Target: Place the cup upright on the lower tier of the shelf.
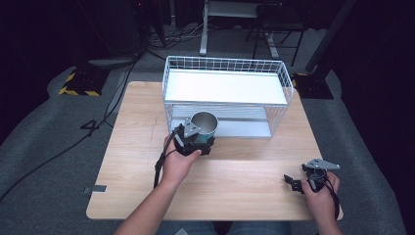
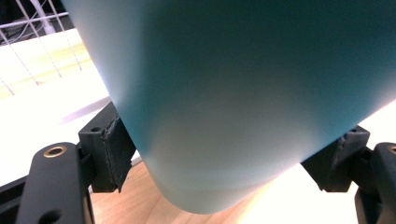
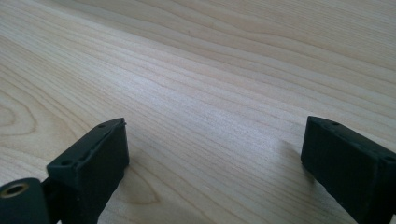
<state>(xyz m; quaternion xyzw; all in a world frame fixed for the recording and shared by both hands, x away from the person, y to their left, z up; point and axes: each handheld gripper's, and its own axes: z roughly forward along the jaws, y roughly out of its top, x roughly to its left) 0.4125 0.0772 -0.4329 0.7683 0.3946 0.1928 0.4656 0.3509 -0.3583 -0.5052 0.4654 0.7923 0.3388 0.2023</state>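
A teal cup (image 1: 204, 125) with a shiny metal inside is held just in front of the lower tier of a white wire rack (image 1: 225, 61). My left gripper (image 1: 197, 141) is shut on the cup's side, and the mouth faces up. In the left gripper view the cup's teal wall (image 2: 243, 102) sits between both black pads (image 2: 114, 149), with the left gripper (image 2: 226, 156) clamped around it. My right gripper (image 1: 294, 184) rests low over the table at the front right. It is open, and the right gripper view shows bare wood between the spread jaws of the right gripper (image 3: 215, 158).
The rack has a white top shelf (image 1: 225, 87) and a lower shelf (image 1: 244, 128), and it stands at the back middle of the wooden table (image 1: 235, 191). Cables, a chair and desk legs lie on the dark floor beyond.
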